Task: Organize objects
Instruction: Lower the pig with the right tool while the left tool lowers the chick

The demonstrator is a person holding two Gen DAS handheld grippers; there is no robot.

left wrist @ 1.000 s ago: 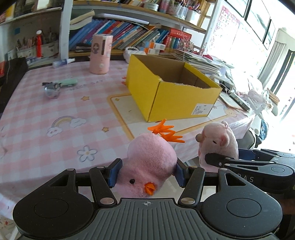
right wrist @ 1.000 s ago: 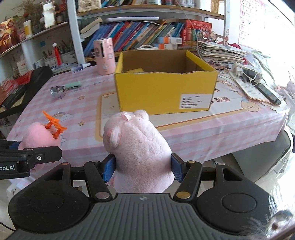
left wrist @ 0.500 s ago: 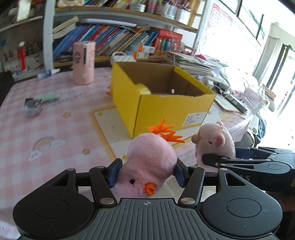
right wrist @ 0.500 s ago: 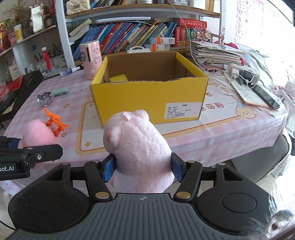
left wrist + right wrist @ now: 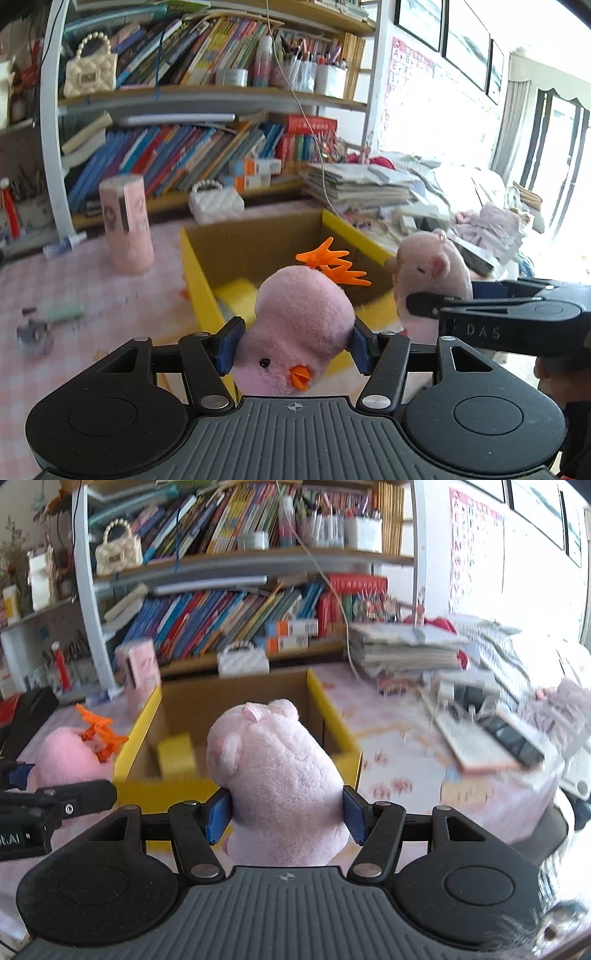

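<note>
Though blur smears the yellow box (image 5: 236, 738), its contents (one yellowish block) show.

Each camera sits just behind its own gripper and looks forward and somewhat downward along the two fingers, so the left gripper (image 5: 295, 345) with its pink chick plush (image 5: 299, 332) and the right gripper (image 5: 286, 814) with its pink pig plush (image 5: 280, 786) fill the lower foreground at very close range. Both face the open yellow box (image 5: 199, 280) on the pink checked table (image 5: 85, 295), with the bookshelf (image 5: 229, 565) behind. The views overlap widely: box, shelf and pink cylinder (image 5: 126, 223) show in both, and each catches the other gripper at its side edge.
</note>
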